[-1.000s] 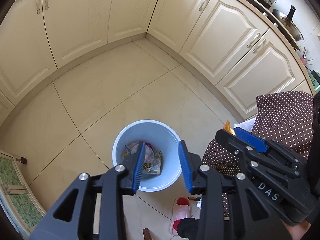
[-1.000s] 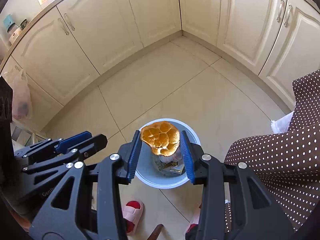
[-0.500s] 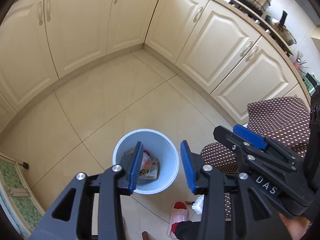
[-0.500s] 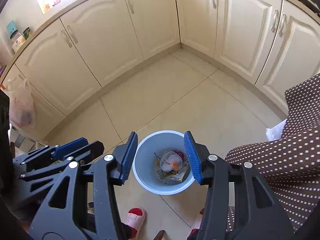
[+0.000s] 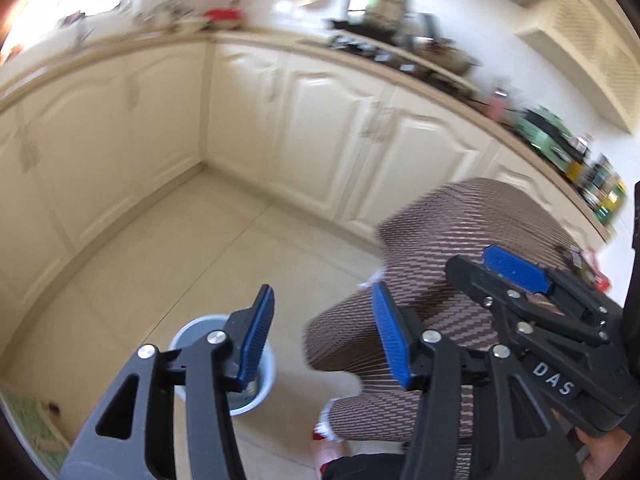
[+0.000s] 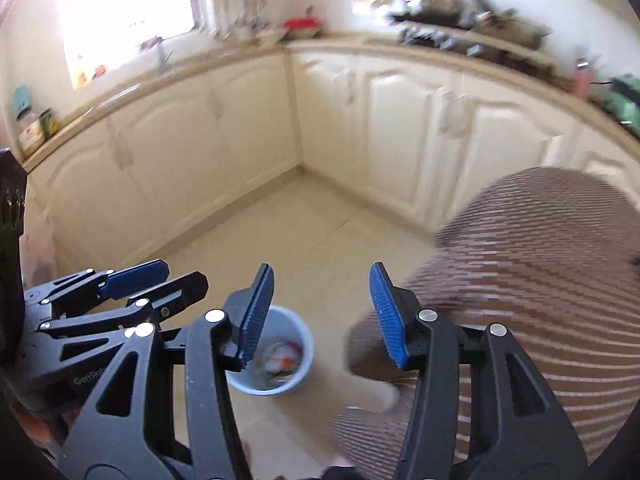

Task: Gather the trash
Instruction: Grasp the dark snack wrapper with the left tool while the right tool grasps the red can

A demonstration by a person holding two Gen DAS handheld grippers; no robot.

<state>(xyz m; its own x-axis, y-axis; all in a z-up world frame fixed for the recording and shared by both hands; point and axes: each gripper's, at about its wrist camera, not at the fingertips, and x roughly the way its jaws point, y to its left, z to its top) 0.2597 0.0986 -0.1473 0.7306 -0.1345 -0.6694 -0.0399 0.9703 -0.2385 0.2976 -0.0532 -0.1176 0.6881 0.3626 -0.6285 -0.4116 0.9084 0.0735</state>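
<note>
Cream kitchen cabinets (image 6: 224, 136) wrap the corner, with a cluttered worktop (image 6: 460, 46) above, all pretty blurry. Down on the tiled floor (image 6: 320, 248) sits the light blue bin (image 6: 298, 340), with trash (image 6: 280, 360) piled inside, some white and orange bits. Left gripper (image 5: 324, 336) has its jaws spreading apart with nothing between them, the bin showing partly behind one finger. Right gripper (image 6: 320, 316) is the same deal, jaws opening and empty, above the bin. A person's dotted brown clothing (image 6: 540, 280) fills the right side.
</note>
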